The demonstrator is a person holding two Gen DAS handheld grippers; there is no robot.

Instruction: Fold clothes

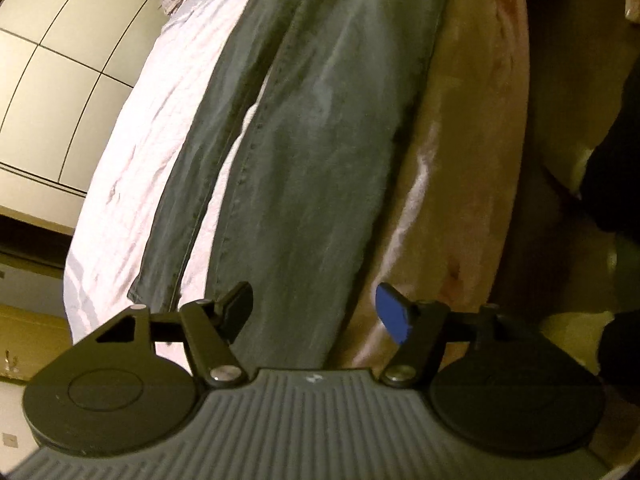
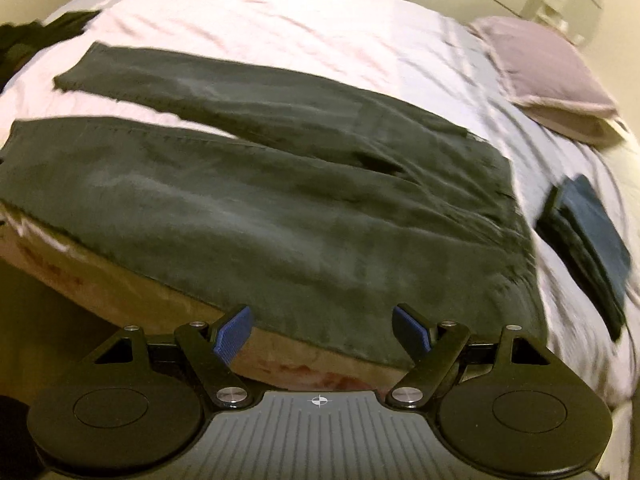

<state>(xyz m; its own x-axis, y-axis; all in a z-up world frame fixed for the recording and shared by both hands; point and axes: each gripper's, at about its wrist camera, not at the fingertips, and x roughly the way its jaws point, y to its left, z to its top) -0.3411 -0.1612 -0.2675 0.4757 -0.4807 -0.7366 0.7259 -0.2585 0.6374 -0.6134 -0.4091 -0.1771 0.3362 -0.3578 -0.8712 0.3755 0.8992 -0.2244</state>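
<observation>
Both hand-held grippers are spread wide and grip nothing: the left hand-held gripper [image 1: 316, 314] hangs at the bottom of its frame over a trouser leg, the right hand-held gripper [image 2: 322, 330] at the bottom of its frame by the near edge of the trousers [image 2: 280, 184]. Dark grey-green, the trousers lie flat across the middle of the bed [image 2: 280, 20], legs apart toward the left, waist toward the right, near edge reaching the mattress side. Right of the waist lies a folded dark blue garment [image 2: 592, 224]; a mauve pillow [image 2: 548, 72] sits upper right, and a dark cloth [image 2: 36, 32] upper left.
</observation>
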